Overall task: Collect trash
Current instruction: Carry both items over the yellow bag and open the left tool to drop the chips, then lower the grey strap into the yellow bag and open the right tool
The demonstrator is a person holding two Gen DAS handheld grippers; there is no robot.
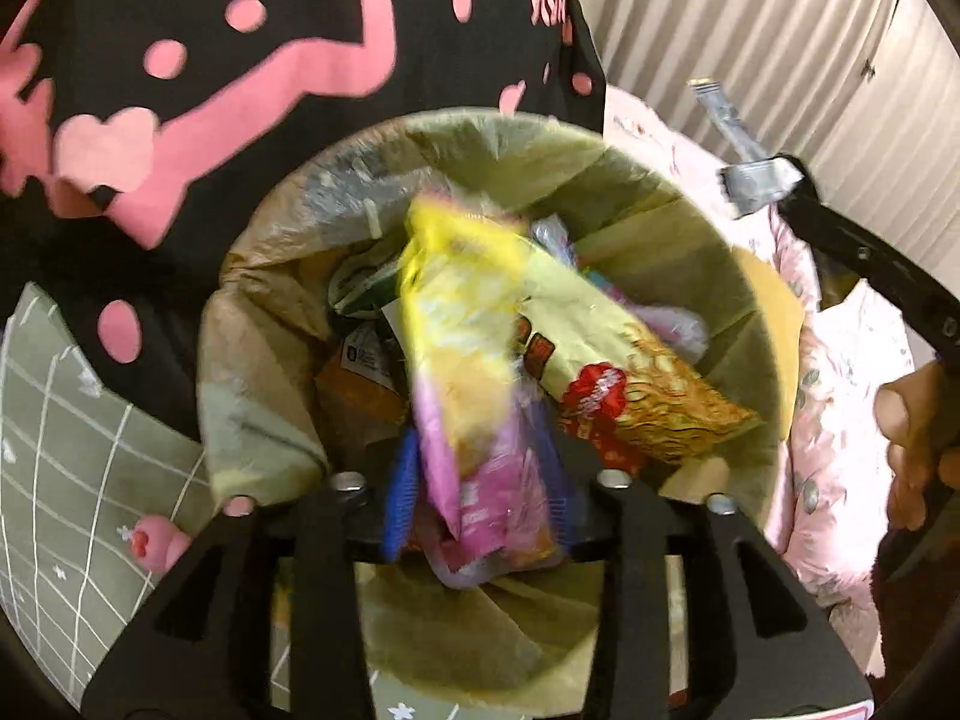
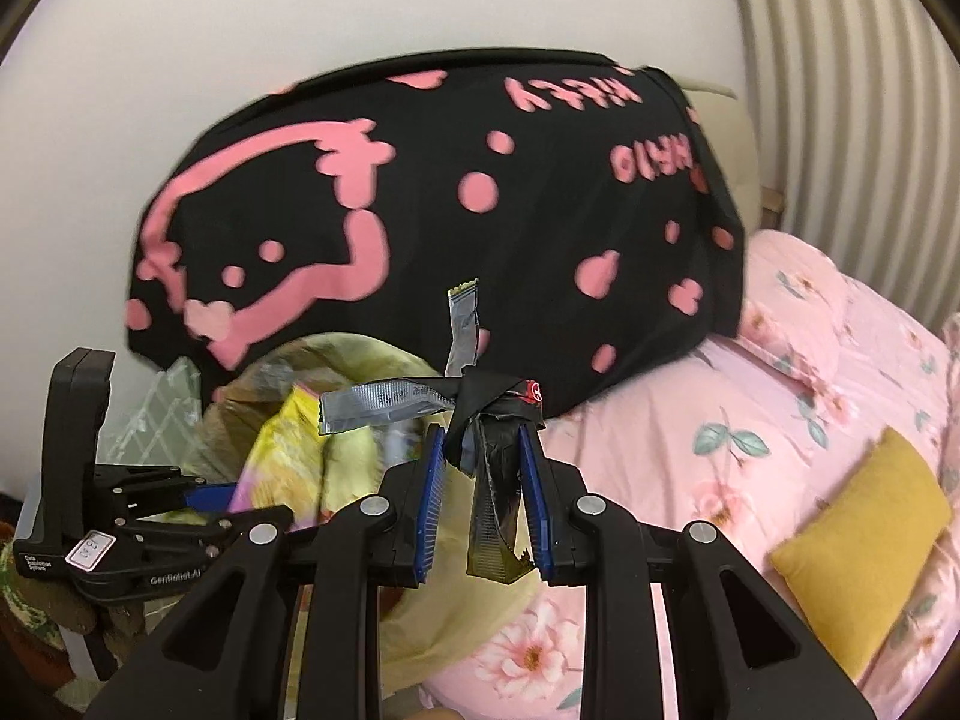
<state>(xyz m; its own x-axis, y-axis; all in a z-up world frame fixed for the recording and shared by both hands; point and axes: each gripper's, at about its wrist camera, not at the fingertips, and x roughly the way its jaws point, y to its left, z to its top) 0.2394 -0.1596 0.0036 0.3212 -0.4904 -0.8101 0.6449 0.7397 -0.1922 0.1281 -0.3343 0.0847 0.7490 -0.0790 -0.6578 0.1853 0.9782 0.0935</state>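
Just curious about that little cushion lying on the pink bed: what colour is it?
Mustard yellow, plain. The cushion shows best in the right wrist view.

Yellow cushion (image 2: 864, 516) on pink floral bedding (image 2: 780, 396)

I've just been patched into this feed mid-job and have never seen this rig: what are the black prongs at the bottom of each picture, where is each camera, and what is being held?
There is no robot arm: a person carries a two-fingered grabber in each hand, each with a camera looking along its fingers. The prongs are those fingers.

The left view looks down into a lined trash bin already holding wrappers. The left gripper has a blurred yellow and pink snack bag between its blue fingers, which stand open, so the bag looks released over the bin.

The right view looks across a pink floral bed, with a yellow cushion and black and pink fabric. The right gripper pinches a black and silver wrapper.
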